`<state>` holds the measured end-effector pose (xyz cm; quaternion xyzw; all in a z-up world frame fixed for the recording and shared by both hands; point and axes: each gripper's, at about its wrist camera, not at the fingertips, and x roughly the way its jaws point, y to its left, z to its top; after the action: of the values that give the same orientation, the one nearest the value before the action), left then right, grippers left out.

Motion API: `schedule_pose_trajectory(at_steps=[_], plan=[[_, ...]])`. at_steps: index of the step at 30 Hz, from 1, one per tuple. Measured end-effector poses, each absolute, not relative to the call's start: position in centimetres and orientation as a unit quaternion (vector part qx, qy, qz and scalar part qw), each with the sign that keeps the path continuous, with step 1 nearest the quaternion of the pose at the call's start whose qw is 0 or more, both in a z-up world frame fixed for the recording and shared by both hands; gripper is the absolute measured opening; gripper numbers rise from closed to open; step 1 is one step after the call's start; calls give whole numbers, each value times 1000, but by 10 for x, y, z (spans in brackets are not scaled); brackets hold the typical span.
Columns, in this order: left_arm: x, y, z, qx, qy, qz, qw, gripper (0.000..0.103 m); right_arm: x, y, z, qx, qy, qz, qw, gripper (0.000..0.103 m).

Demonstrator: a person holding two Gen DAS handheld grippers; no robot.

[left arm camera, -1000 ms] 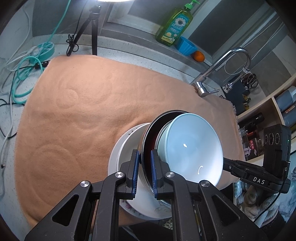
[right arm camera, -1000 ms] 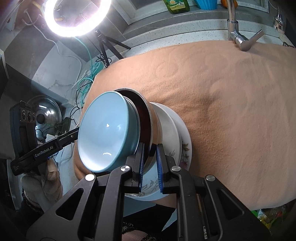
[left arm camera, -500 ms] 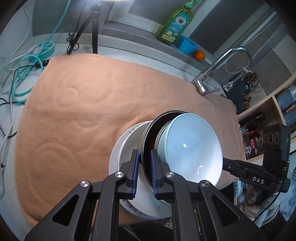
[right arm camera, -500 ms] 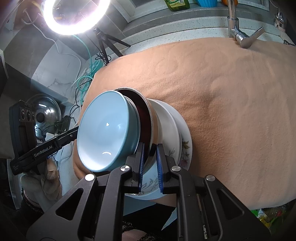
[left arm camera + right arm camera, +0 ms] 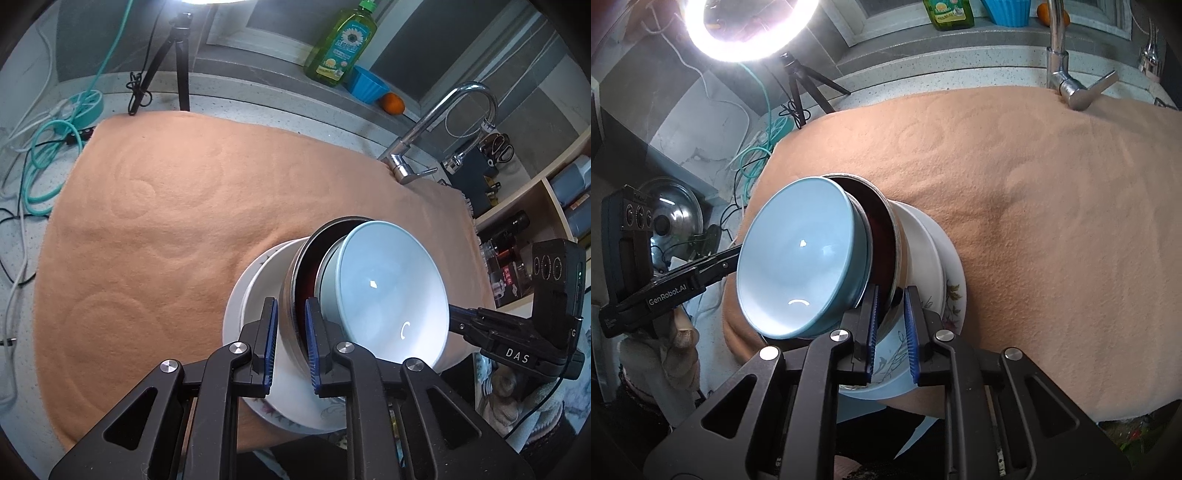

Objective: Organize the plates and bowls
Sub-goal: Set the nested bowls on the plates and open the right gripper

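1. Almost nothing has shifted since the earlier frames: both hands hold their place, and the left gripper (image 5: 290,341) has just eased its jaws a touch wider around the rim of the metal bowl (image 5: 295,280).
2. The left gripper's jaws are narrow, one pad inside and one outside that rim; whether they still pinch it I cannot tell.
3. The right gripper (image 5: 891,326) is narrow too, clamped on the opposite side of the same rim (image 5: 895,254).
4. The stack looks nearly complete: a blue bowl (image 5: 798,258) sits nested in the metal bowl, which rests on the white plates (image 5: 951,273), near the front edge of the orange cloth (image 5: 1052,206).
5. What seems left is to let go and draw back.
6. Beyond the stack the cloth lies bare; the tap (image 5: 439,122), the soap bottle (image 5: 341,44) and the tripod (image 5: 177,55) stand behind it, well apart, so nothing blocks the way.
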<state>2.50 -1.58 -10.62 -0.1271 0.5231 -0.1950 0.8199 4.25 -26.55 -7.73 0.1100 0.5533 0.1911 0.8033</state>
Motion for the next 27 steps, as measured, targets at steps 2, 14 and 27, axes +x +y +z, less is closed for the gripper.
schedule_pose_trajectory(at_steps=[2, 14, 27], plan=[[24, -13, -106, -123, 522, -195, 822, 15, 41, -265, -75, 104, 549, 184, 809, 15], [5, -6, -83, -120, 486, -190, 845, 16, 24, -269, -48, 71, 509, 170, 841, 23], [-29, -27, -68, -88, 462, -163, 868, 32, 4, -273, -29, 34, 477, 180, 859, 41]])
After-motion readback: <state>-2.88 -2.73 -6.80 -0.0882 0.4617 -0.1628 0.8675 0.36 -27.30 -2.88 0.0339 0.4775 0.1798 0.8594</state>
